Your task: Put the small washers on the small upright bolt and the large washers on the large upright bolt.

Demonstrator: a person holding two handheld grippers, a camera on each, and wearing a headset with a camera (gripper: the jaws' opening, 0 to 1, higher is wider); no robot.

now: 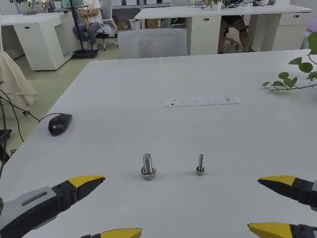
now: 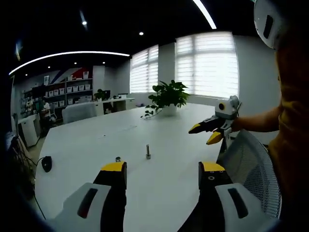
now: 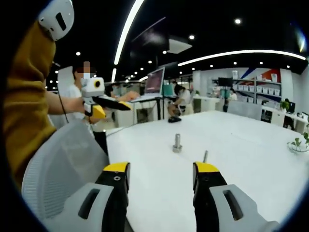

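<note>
Left claw yellow-tipped, spread, large bolt threaded

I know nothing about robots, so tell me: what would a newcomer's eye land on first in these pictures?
Two bolts stand upright near the middle of the white table: the large bolt on the left and the small bolt to its right, apart. At the bottom of the head view, the left gripper and right gripper point in toward them, yellow-tipped jaws open. A black mouse lies near the table's left edge.
</note>
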